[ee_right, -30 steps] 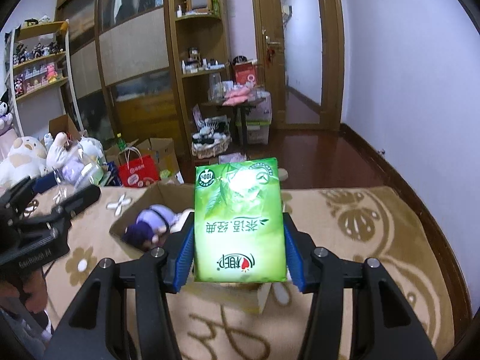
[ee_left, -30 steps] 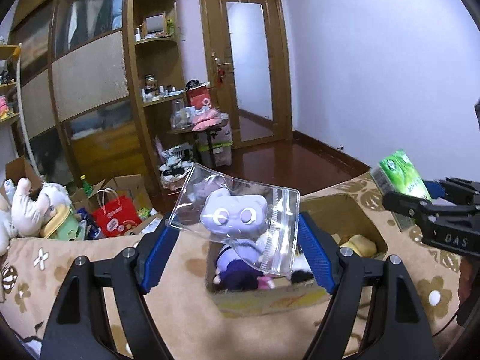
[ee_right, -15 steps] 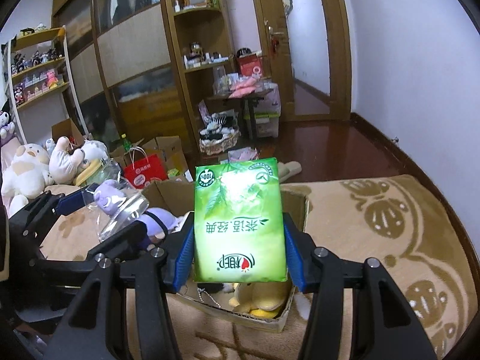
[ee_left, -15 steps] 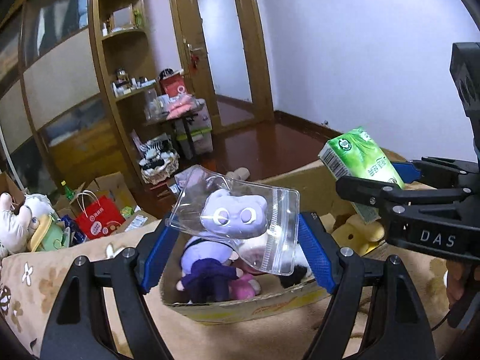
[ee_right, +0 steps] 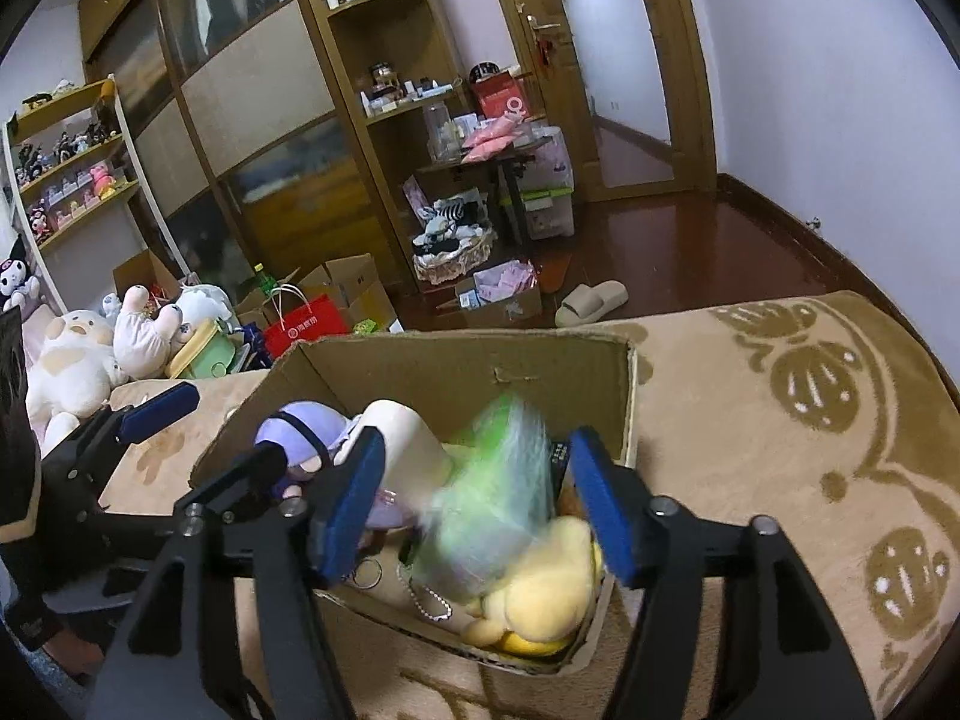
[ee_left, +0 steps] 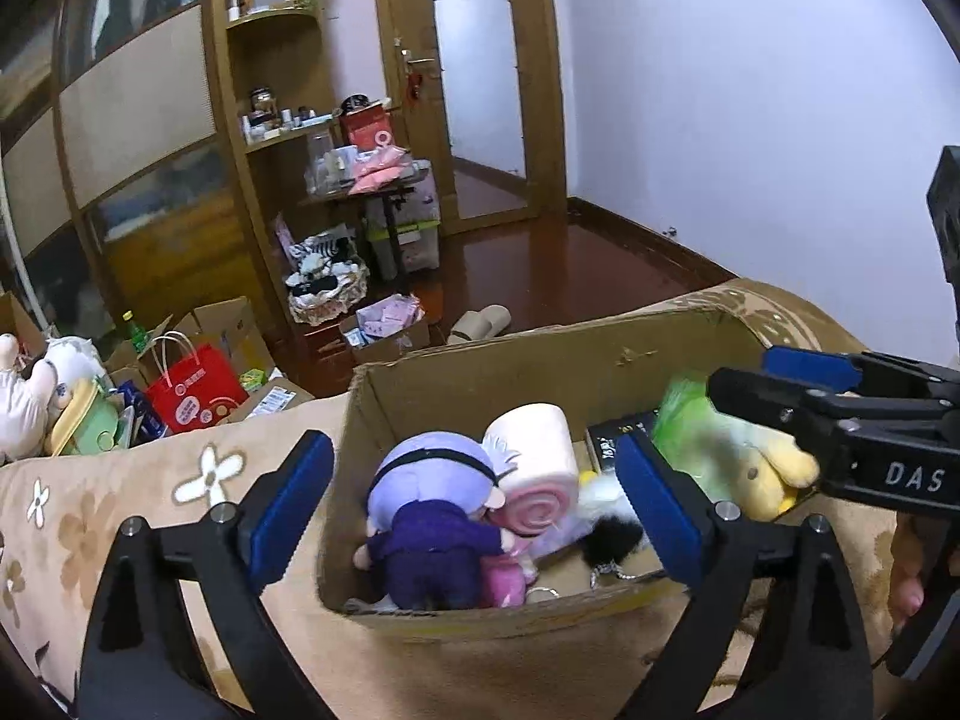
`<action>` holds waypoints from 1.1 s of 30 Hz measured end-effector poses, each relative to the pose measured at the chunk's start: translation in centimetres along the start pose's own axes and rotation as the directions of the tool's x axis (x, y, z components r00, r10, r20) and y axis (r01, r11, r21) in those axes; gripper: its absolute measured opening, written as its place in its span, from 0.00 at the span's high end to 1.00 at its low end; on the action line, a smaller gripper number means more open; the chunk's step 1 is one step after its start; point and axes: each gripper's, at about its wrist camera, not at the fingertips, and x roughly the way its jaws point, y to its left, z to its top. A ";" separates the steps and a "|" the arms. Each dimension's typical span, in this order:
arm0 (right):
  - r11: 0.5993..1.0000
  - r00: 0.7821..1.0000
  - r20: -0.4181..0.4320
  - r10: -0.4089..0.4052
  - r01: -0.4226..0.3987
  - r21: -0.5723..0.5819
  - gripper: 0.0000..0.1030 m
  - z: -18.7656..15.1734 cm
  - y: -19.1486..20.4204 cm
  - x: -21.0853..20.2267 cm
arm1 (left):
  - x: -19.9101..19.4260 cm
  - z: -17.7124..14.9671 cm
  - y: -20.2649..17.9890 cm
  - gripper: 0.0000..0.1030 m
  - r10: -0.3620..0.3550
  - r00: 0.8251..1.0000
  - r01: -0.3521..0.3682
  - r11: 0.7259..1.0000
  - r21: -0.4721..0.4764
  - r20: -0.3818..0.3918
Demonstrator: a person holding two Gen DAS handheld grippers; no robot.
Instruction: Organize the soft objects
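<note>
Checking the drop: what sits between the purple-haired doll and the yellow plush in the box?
In the left wrist view, a pink swirl roll plush lies against the purple-haired doll; white and black fluff fills the gap before the yellow plush.

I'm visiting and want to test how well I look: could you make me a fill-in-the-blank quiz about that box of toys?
1. The toys lie in a ____ box on the patterned blanket.
2. The doll face down in the box has ____ hair.
3. The blurred pack dropping between the right tongs is ____.
4. The soft roll beside the doll shows a ____ swirl on its end.

Missing words: cardboard; purple; green; pink
</note>
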 end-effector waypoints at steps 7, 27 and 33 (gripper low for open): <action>0.998 0.998 0.039 -0.048 0.050 -0.039 0.09 0.0 0.8 -2.7 | -2.0 -0.4 0.8 0.05 0.022 1.000 -0.022 1.000 -0.022 -0.012; 0.991 0.977 0.182 -0.108 0.121 -0.060 0.00 -1.6 3.0 -15.4 | -15.3 -1.9 2.9 0.01 0.117 0.990 -0.109 0.989 -0.102 0.073; 0.989 0.971 0.203 -0.125 0.138 -0.052 0.00 -3.1 3.2 -18.8 | -20.0 -2.8 3.6 0.01 0.157 0.981 -0.142 0.982 -0.123 0.118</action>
